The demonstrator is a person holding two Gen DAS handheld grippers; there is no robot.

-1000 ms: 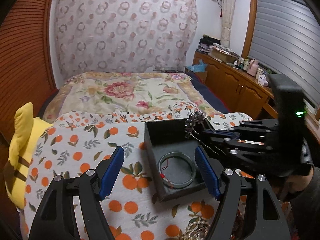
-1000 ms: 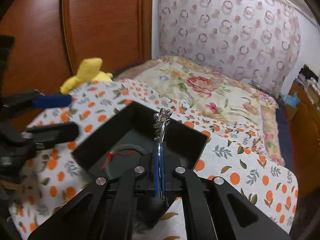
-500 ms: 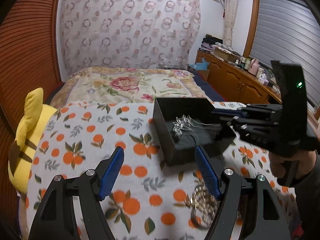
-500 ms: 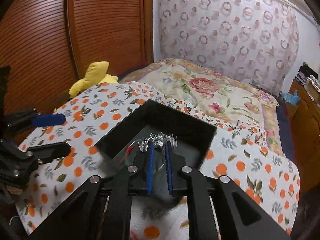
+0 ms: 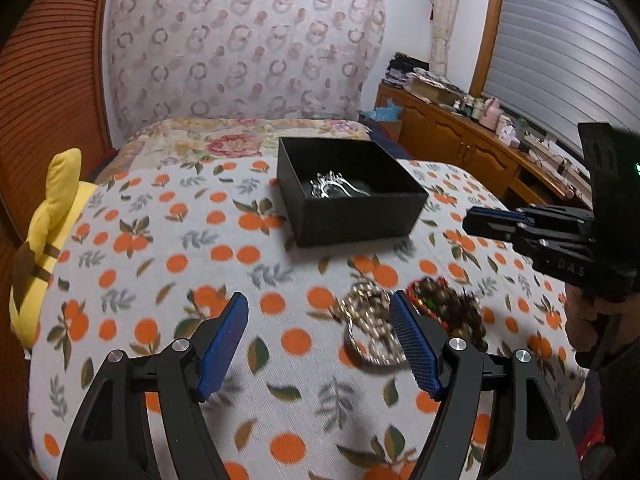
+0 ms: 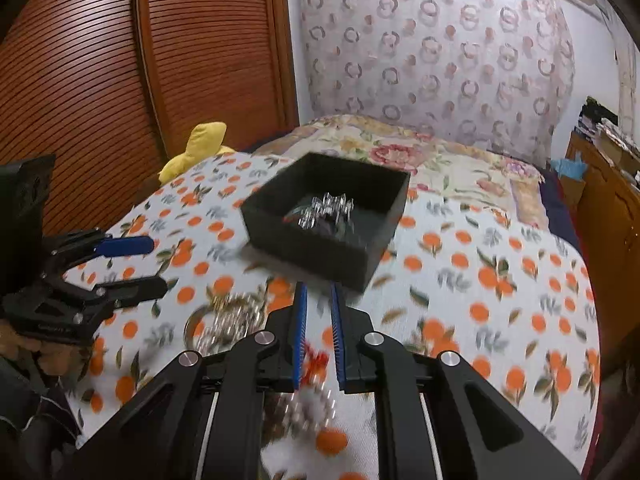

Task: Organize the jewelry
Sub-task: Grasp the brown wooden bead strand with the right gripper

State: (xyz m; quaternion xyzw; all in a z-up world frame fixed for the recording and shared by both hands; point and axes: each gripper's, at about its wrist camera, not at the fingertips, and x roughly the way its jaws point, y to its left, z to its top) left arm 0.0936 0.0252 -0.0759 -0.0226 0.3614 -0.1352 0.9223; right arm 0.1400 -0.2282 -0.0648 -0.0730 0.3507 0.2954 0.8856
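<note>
A black open box (image 5: 352, 200) (image 6: 320, 220) stands on the orange-print cloth. A silver spiky hair ornament (image 5: 334, 188) (image 6: 326, 210) lies inside it. My left gripper (image 5: 320, 344) is open and empty, low over the cloth in front of the box. A silver beaded bracelet (image 5: 370, 332) (image 6: 228, 322) and a dark bead bracelet with a red part (image 5: 448, 308) lie by its right finger. My right gripper (image 6: 319, 332) is slightly open and empty, pulled back from the box; it shows at the right of the left wrist view (image 5: 480, 218).
A yellow plush toy (image 5: 44, 236) (image 6: 196, 148) lies at the cloth's left edge. A floral bedspread (image 5: 240, 140) lies behind the box. A wooden cabinet (image 5: 460, 148) with clutter stands at the right. A slatted wooden door (image 6: 120, 80) is at the left.
The right gripper let go of the silver ornament into the box and pulled back. Both grippers moved away from the box toward me, bringing the loose bracelets into view.
</note>
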